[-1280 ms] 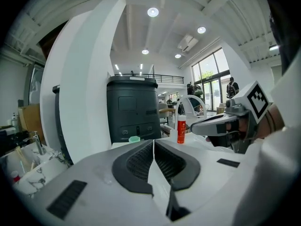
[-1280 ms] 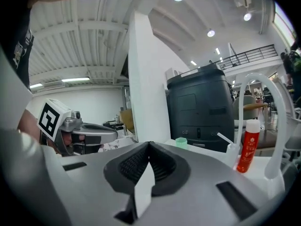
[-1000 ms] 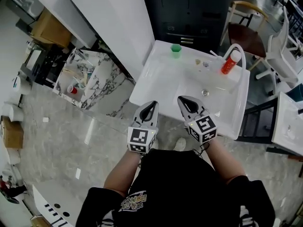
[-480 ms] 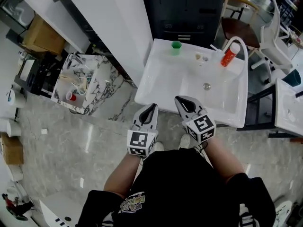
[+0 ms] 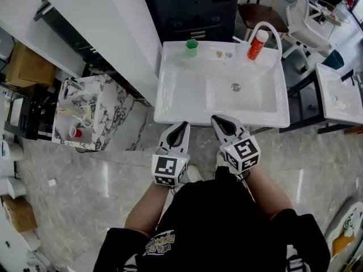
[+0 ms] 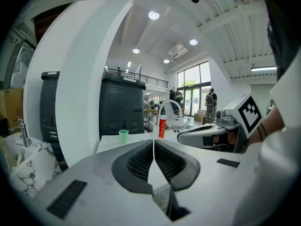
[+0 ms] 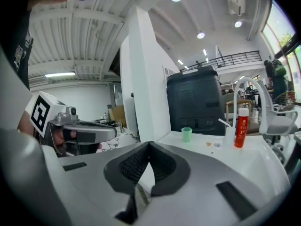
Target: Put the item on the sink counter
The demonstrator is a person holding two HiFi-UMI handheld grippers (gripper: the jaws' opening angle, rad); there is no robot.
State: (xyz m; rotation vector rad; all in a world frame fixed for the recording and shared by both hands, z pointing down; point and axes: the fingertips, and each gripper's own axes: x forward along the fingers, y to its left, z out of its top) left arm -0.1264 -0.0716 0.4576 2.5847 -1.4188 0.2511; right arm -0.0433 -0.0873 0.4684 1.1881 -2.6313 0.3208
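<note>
L gripper [image 5: 182,124]: jaws fully together, pads meeting, nothing btwn them. R gripper [image 5: 218,119]: same, tips closed on each other, empty. Both are held side by side low in front of the person, marker cubes toward the body. Their tips sit just at the front edge of the white sink [image 5: 170,103], pointing toward it and slightly down. Can't see either one touching anything. Back ledge of the sink counter, left to right in head view: green cup [image 5: 191,46] upright, a couple of small bits [image 5: 219,54] too small to ID, then red bottle [image 5: 256,44] w/ white cap. The bottle is upright, just beside the white arched faucet [image 5: 266,28]. The drain [image 5: 236,86] is in the basin, below the bits and bottle in the head view. Which of these is the task item: can't tell. Cup and bottle both stand on the counter, well apart from both grippers and from each other. Surroundings: dark cabinet [image 5: 193,4] behind the sink, white wall panel [image 5: 113,27] to its left. Marble-top table [image 5: 122,103] further left w/ clutter incl. a red cup [image 5: 72,132]. A second sink [image 5: 337,92] is at the right edge. The floor [image 5: 113,174] is grey stone tile.
</note>
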